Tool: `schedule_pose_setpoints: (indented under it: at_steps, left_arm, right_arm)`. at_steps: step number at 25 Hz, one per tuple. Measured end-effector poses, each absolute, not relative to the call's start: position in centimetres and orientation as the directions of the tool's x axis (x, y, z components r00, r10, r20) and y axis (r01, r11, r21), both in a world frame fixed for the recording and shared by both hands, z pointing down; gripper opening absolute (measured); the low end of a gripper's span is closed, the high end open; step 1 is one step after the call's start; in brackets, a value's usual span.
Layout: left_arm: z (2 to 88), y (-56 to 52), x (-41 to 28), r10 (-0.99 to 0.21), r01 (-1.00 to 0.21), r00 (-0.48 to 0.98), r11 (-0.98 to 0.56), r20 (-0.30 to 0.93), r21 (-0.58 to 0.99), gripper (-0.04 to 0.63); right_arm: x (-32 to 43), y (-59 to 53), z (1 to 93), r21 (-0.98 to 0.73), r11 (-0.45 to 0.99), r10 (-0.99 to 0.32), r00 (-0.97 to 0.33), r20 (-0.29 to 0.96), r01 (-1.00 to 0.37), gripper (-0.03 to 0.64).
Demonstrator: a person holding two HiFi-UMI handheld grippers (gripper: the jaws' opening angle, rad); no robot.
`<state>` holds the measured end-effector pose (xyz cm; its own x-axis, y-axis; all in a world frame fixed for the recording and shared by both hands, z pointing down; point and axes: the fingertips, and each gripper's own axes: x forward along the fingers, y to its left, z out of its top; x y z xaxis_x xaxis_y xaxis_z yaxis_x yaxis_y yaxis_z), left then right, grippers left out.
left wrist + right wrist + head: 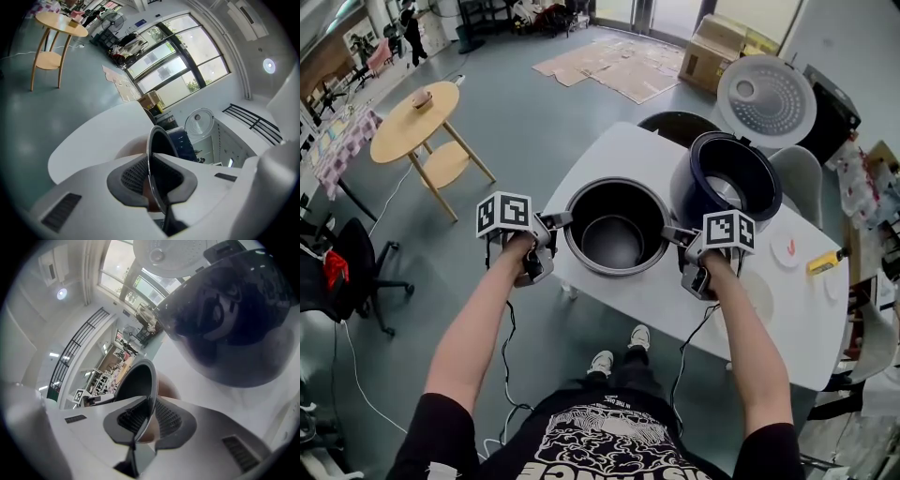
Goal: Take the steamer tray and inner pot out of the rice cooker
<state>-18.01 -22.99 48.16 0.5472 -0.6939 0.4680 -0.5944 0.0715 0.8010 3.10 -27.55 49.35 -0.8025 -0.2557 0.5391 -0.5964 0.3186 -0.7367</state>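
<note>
The inner pot [614, 242] is out of the rice cooker [724, 183] and sits low at the white bench [609, 155] just beside it; can't tell if it's touching the top. L gripper [561, 221] has its jaws pinched narrow on the pot's rim on one side, and R gripper [673, 234] does the same on the opp. side, w/ pads inside and outside the thin edge. The cooker's lid [766, 98] stands open.

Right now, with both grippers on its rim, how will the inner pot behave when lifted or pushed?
The inner pot is probably stiff: its thin rim looks truly round though the left gripper and right gripper pinch opposite sides. The smooth, glossy rim may slip in the pads. Wide and empty, it should sit steady on the table rather than tip.
</note>
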Motion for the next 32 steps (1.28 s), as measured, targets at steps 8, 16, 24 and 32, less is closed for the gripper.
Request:
schedule_pose_setpoints:
  at_steps: [8, 16, 24, 32]
  left_arm:
    - [49.4, -23.8, -17.9, -0.675, -0.665, 0.532, 0.041, 0.512, 0.746, 0.088]
    - [47.9, -27.3, -19.0, -0.725, -0.801, 0.427, -0.027, 0.540, 0.598, 0.101]
    - [41.4, -31.5, -12.8, -0.762, -0.822, 0.499, -0.267, 0.412, 0.502, 0.094]
    - [36.6, -32.5, -4.1, -0.706, -0.770, 0.630, -0.512, 0.324, 0.382, 0.086]
  right_arm:
    - [4.0, -28.3, 50.6, -0.655, 0.382, -0.285, -0.758, 0.587, -0.651, 0.103]
    - [6.0, -30.6, 50.5, -0.523, 0.415, -0.382, -0.664, 0.643, -0.745, 0.117]
    - [8.0, -31.6, 46.2, -0.437, 0.429, -0.519, -0.611, 0.598, -0.791, 0.104]
    - [12.2, -31.3, 40.8, -0.377, 0.335, -0.718, -0.493, 0.492, -0.864, 0.098]
